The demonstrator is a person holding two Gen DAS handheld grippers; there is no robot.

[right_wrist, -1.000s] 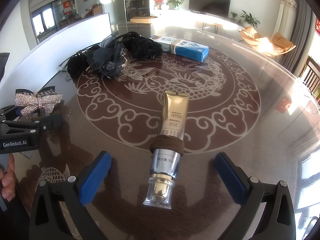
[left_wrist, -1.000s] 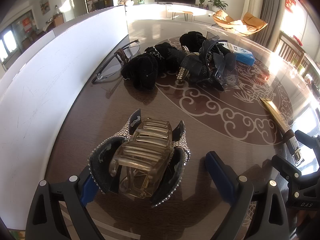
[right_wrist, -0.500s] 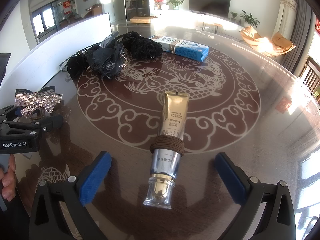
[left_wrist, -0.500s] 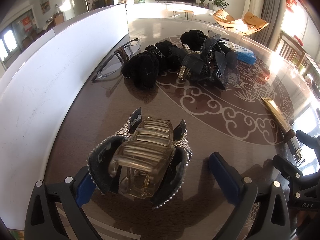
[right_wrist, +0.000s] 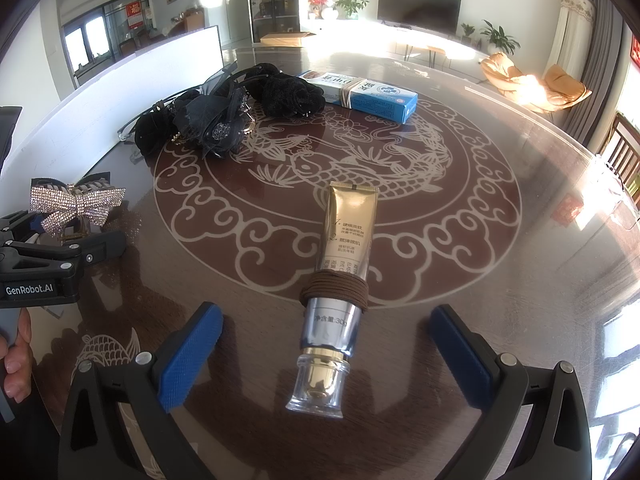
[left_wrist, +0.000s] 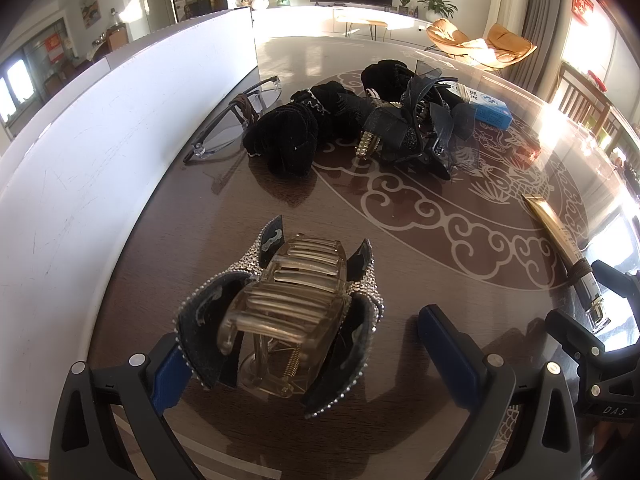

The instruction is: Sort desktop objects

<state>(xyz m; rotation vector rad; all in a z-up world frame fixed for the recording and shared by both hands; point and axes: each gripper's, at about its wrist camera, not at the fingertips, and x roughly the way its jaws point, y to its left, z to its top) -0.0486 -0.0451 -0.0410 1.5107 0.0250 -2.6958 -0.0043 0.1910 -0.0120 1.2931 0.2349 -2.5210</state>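
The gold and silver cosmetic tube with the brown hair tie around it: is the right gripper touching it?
Apart. The right wrist view shows the tube lying between the open right gripper's blue pads, bare table on both sides.

A dark television (right_wrist: 419,7) hangs on the far wall, potted plants (right_wrist: 350,3) beside it. Two orange chairs (right_wrist: 534,84) stand in sunlight. A white board (left_wrist: 100,128) lines the table (right_wrist: 500,240) edge.

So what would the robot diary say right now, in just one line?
left gripper: open, around rhinestone hair claw | right gripper: open, astride gold tube | table: both resting
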